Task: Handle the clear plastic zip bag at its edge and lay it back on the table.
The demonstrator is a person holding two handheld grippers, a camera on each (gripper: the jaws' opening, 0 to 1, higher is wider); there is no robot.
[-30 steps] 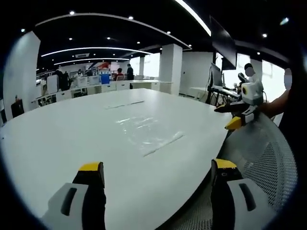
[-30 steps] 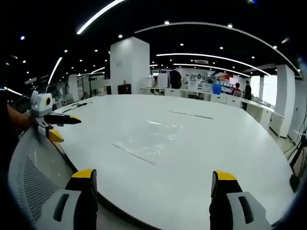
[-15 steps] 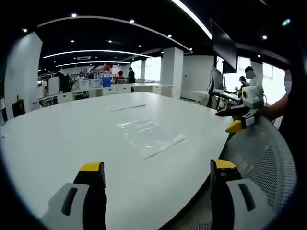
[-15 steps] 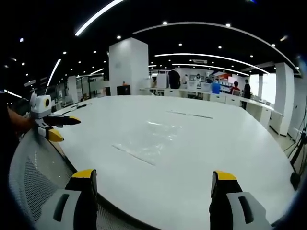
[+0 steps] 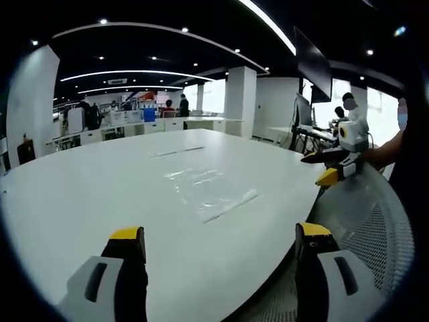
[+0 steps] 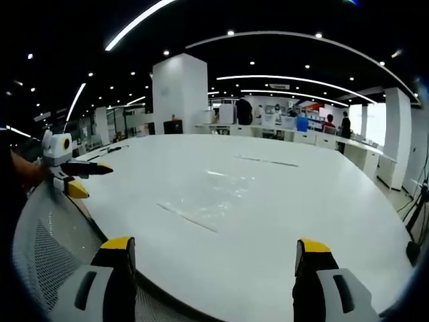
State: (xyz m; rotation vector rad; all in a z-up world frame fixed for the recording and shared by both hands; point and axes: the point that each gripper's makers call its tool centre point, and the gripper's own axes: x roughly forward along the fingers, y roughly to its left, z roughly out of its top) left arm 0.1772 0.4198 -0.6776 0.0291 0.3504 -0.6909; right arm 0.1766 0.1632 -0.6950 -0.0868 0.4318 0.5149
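A clear plastic zip bag lies flat on the white table, its zip edge turned toward me; in the right gripper view the bag rests near the table's front. My left gripper is open, held back at the table edge with nothing between its yellow-tipped jaws. My right gripper is open too, and empty. Each gripper also appears from the side in the other's view: the right gripper at the right, the left gripper at the left.
A grey mesh chair back stands between me and the table; the same chair back is at the lower left in the right gripper view. Desks, a white pillar and people stand far behind.
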